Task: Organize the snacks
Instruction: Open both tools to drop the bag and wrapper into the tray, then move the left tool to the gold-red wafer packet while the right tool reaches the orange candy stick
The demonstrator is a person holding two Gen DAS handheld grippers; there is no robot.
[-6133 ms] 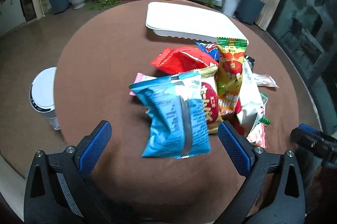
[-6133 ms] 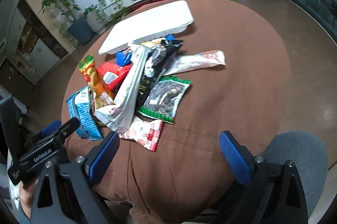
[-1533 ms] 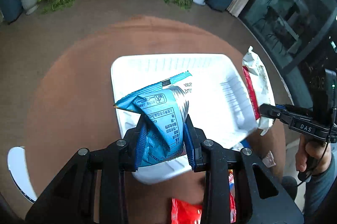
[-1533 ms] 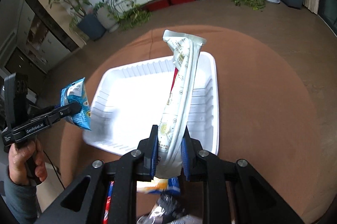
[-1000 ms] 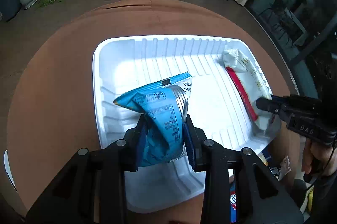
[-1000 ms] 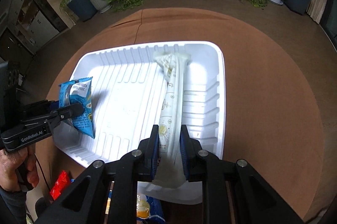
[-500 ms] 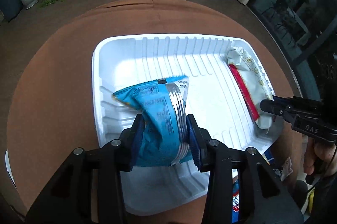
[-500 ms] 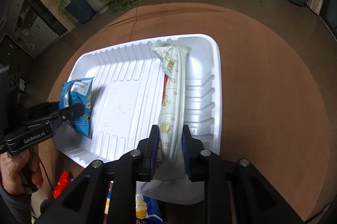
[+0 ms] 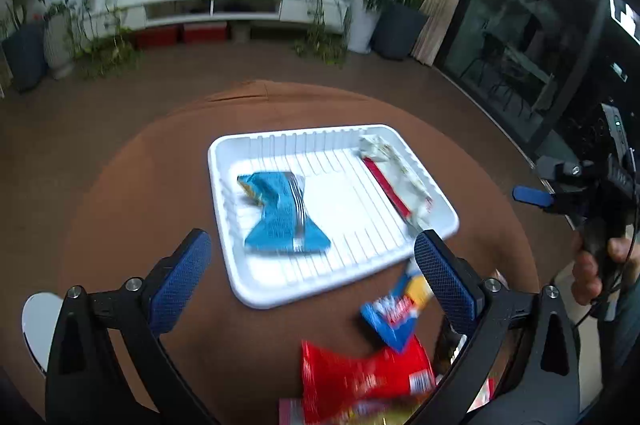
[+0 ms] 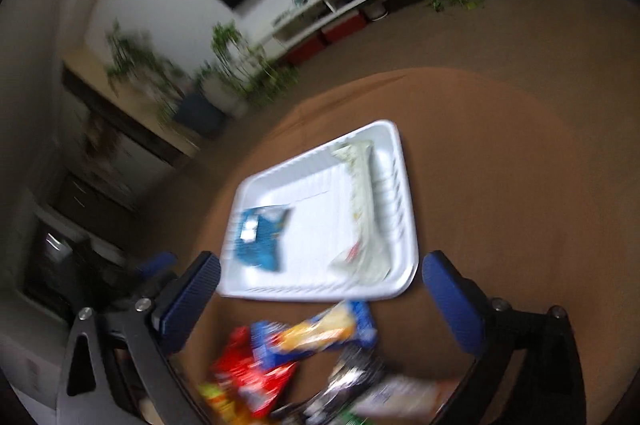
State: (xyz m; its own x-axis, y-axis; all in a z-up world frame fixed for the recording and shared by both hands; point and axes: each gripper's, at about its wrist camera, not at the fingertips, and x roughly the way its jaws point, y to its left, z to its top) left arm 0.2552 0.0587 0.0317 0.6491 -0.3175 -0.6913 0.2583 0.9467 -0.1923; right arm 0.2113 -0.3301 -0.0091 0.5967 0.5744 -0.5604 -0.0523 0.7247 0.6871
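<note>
A white tray (image 9: 280,289) lies on the round brown table (image 9: 120,185). In it lie a blue snack bag (image 9: 280,213) on the left and a long white packet (image 9: 400,181) on the right. Both also show, blurred, in the right wrist view: tray (image 10: 404,185), blue bag (image 10: 260,233), white packet (image 10: 362,209). My left gripper (image 9: 316,281) is open and empty, above the tray's near edge. My right gripper (image 10: 320,289) is open and empty, near the tray's front rim. Loose snacks lie in front: a red bag (image 9: 360,381) and a small blue packet (image 9: 390,317).
The pile of loose snacks (image 10: 288,357) lies at the table's near side. The right gripper and the hand holding it show at the left wrist view's right edge (image 9: 580,193). A white bin (image 9: 36,321) stands left of the table. Plants and a TV cabinet stand behind.
Both grippers have opened and let go: the blue bag and the white packet now lie in the tray. Both grippers have pulled back and up towards the loose pile.
</note>
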